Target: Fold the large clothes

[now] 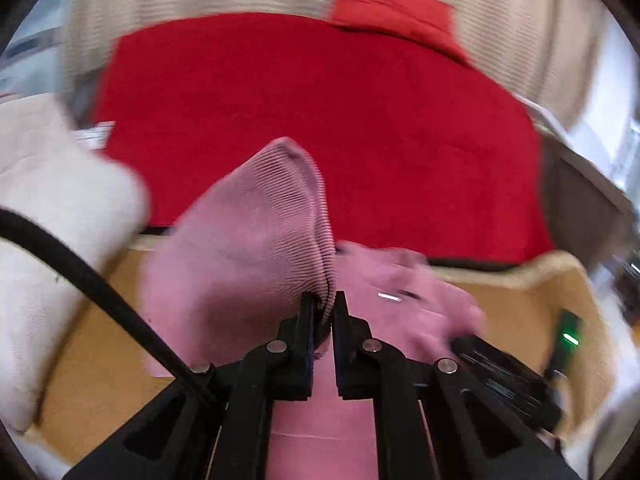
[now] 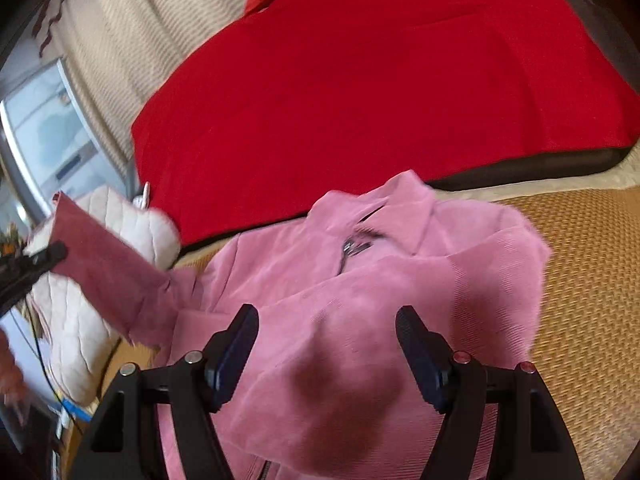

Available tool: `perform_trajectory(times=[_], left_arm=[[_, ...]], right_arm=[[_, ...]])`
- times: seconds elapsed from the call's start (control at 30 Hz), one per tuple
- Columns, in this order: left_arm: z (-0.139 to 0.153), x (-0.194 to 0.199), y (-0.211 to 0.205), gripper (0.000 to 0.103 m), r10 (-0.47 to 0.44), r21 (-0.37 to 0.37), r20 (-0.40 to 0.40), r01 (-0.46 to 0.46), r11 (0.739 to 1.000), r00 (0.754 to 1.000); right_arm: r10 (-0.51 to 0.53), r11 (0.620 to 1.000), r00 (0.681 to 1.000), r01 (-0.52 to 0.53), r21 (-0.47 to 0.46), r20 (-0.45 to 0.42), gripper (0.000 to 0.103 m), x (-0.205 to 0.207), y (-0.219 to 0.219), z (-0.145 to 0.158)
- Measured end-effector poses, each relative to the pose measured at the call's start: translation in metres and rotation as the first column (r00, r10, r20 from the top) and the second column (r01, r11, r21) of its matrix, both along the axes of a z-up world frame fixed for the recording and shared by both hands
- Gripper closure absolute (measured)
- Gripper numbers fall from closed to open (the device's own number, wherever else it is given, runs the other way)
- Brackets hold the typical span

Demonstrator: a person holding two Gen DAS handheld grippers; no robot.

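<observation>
Clearly the left hand-held gripper (image 1: 323, 308) is clamped on the ribbed cuff of the pink jacket (image 2: 360, 300), lifting that sleeve (image 2: 104, 264) off to the left, probably to fold it across the body. Its partner, the right hand-held gripper (image 2: 326, 332), hovers spread wide above the jacket, which lies on the woven mat (image 2: 592, 280) near the red cushion (image 2: 380, 80)

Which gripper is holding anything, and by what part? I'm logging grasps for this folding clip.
The left gripper is shut on the pink jacket, pinching its sleeve near the cuff end. The right gripper is open above the jacket, holding nothing.
</observation>
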State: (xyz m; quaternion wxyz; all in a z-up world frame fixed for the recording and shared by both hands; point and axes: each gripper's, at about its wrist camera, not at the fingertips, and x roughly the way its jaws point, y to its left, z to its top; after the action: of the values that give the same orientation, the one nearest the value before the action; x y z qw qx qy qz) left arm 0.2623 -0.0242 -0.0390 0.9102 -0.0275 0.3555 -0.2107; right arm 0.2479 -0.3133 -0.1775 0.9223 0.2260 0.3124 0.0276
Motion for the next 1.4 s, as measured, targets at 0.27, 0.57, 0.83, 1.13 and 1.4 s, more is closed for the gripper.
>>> perform_trajectory(times=[0.27,0.57,0.83,1.13,1.4], left_arm=[[0.022,-0.034,-0.049,0.031,-0.163,0.120,0.127,0.148,0.982,0.978],[-0.074,0.039,0.019,0.031,0.151,0.449,-0.048,-0.114,0.886,0.987],[-0.120,0.046,0.076,0.031,0.286,0.485,-0.101,-0.204,0.850,0.953],[-0.119,0.054,0.099,0.031,0.287,0.401,-0.097,-0.227,0.887,0.953],[-0.124,0.059,0.113,0.030,0.313,0.375,-0.104,-0.255,0.891,0.944]], right_arm=[[-0.052,0.992,0.999,0.052,0.115,0.003,0.027,-0.009,-0.043,0.003],[0.170,0.904,0.985,-0.147,0.402,-0.021,0.023,0.010,-0.031,-0.016],[0.238,0.916,0.965,-0.187,0.355,-0.106,0.023,0.042,0.028,-0.037],[0.187,0.981,0.970,-0.193,-0.027,-0.153,0.026,0.064,0.097,-0.040],[0.232,0.887,0.961,-0.272,-0.373,-0.149,0.080,0.059,0.150,-0.043]])
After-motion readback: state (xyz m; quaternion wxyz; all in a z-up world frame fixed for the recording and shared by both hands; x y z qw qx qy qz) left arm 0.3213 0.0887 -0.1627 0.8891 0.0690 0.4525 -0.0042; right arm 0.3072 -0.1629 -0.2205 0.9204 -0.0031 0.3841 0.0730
